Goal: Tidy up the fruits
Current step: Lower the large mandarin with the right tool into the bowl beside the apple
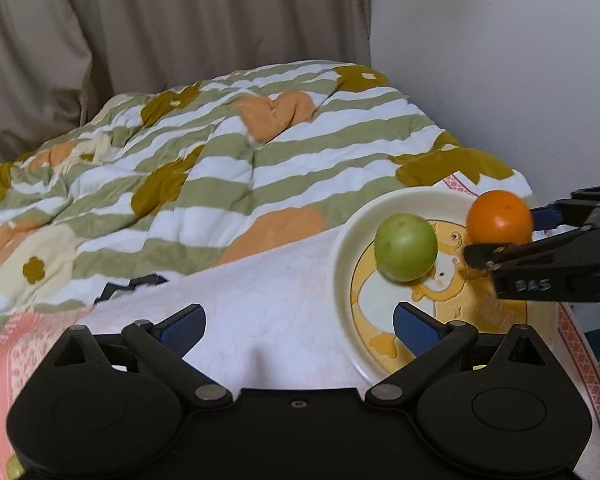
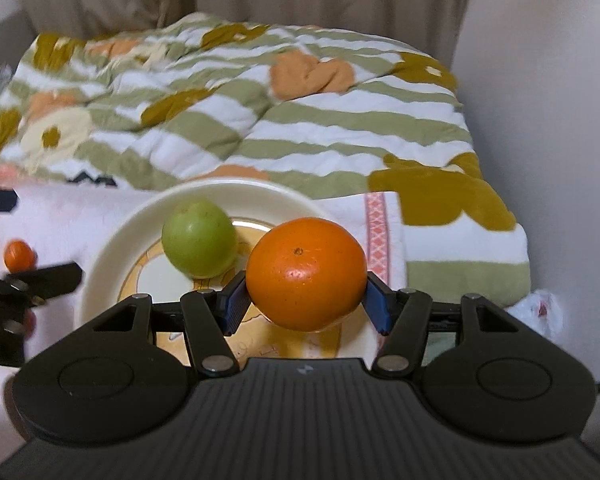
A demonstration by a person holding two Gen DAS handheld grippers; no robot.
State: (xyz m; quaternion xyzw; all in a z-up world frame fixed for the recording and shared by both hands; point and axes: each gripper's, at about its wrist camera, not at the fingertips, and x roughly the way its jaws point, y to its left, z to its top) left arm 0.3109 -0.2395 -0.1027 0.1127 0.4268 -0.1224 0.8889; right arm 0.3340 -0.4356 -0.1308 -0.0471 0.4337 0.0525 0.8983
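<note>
**Orange over plate, placement pending**

Bedding fills the background: striped quilt (image 1: 228, 152), beige curtain (image 1: 140, 32) behind, white wall at right. Work surface is a white cloth (image 1: 268, 304) w/ pink border.

Plate (image 2: 112, 240) sits on the cloth near its right edge. Green fruit (image 2: 199, 240) rests on the plate, toward the far-left part.

Right gripper (image 2: 305, 300) is clamped on the orange (image 2: 306, 274), blue pads pressing both sides; the fruit is held above the plate's near-right part, not set down. Left gripper (image 1: 300, 332) is spread wide w/ nothing between the pads, sitting at the plate's left edge.

Step in hand, as judged: second fruit being delivered to the plate. Next move calls for lowering until the orange rests on bare plate beside the green fruit w/o knocking it, then letting go. Roll risk: both fruits are round, plate rim is shallow.

View differences: right wrist view alone shows a small orange fruit (image 2: 19, 255) on the cloth left of the plate, likely still to collect. Left wrist view alone shows the duck print (image 1: 440, 280) on the plate.
</note>
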